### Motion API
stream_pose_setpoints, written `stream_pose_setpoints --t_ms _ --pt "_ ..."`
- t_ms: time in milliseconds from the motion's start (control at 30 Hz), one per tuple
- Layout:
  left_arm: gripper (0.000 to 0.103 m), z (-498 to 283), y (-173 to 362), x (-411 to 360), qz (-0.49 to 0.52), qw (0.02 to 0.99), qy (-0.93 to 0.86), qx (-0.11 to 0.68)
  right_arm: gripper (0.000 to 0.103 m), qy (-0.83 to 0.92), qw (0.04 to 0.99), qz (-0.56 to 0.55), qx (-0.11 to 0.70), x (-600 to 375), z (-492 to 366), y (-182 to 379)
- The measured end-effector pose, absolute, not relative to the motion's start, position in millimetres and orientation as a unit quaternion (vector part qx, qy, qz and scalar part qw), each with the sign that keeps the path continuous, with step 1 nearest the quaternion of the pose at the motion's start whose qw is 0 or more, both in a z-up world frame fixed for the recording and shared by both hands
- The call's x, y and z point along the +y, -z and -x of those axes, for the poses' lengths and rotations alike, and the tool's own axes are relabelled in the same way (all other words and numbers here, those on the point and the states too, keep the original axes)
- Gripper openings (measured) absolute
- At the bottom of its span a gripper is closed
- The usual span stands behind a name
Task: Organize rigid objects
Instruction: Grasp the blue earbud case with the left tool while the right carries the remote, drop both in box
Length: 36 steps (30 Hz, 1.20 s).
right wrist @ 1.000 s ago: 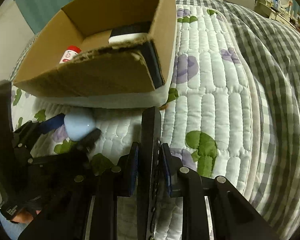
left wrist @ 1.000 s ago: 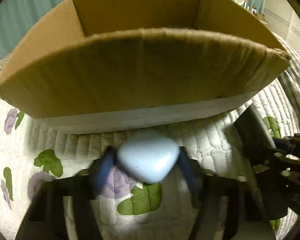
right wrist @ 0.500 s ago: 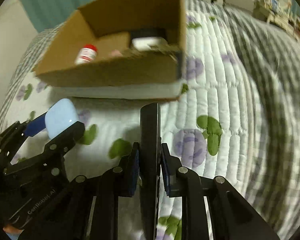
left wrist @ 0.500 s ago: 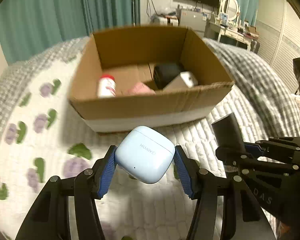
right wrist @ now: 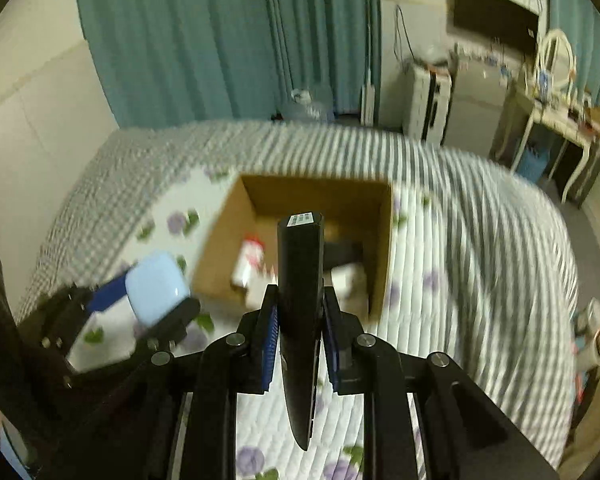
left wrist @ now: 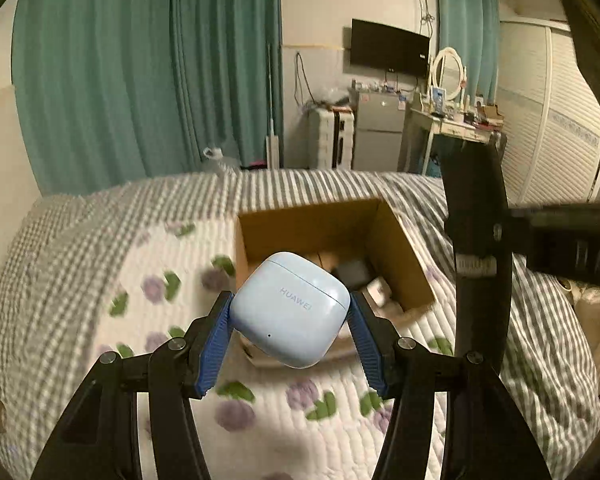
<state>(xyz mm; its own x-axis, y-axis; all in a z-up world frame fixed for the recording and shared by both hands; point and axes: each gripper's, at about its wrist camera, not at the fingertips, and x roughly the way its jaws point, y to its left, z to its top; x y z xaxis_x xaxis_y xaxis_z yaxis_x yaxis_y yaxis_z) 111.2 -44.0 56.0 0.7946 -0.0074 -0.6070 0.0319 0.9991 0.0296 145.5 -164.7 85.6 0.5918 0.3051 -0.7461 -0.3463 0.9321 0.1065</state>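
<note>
I have the pale blue earbud case [left wrist: 290,309] clamped between my left gripper's [left wrist: 290,334] blue fingers [left wrist: 214,346], held in the air above the bed [left wrist: 100,280]. It carries HUAWEI lettering and sits tilted. My right gripper [right wrist: 298,338] is closed on a black slim object [right wrist: 300,300], upright, its labelled end pointing up. Behind both, at about 12 o'clock, the open cardboard box [right wrist: 380,240] rests on the quilted floral bedspread [left wrist: 300,420]. Inside it I make out a white bottle with a red cap [right wrist: 248,260], a dark item and something white, all blurred. Teal curtains [left wrist: 140,80] hang beyond.
</note>
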Motion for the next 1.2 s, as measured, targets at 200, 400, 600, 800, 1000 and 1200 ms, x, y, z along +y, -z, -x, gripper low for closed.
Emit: stream_pose_setpoints --t_ms 200,400,600,800,1000,1200 --pt "0.058 -139 -62 -30 -0.033 0.951 0.004 0.308 0.019 -0.196 0.896 0.034 0.397 -140 -181 -120" --pt "0.058 -185 -22 -25 -0.038 0.943 0.010 0.331 0.019 -0.200 0.873 0.052 0.443 -122 -229 -72" --pt "0.058 -221 22 -30 -0.045 0.932 0.033 0.359 0.019 -0.206 0.847 0.034 0.489 -126 -268 -2" --pt "0.058 -242 47 -36 -0.057 0.928 0.036 0.367 0.019 -0.211 0.845 0.022 0.491 -130 -303 34" --pt "0.060 -241 45 -36 -0.054 0.930 0.037 0.361 0.021 -0.223 0.850 -0.045 0.475 -134 -324 41" --pt "0.062 -223 13 -36 -0.050 0.933 0.027 0.355 0.022 -0.196 0.872 -0.053 0.446 -155 -309 6"
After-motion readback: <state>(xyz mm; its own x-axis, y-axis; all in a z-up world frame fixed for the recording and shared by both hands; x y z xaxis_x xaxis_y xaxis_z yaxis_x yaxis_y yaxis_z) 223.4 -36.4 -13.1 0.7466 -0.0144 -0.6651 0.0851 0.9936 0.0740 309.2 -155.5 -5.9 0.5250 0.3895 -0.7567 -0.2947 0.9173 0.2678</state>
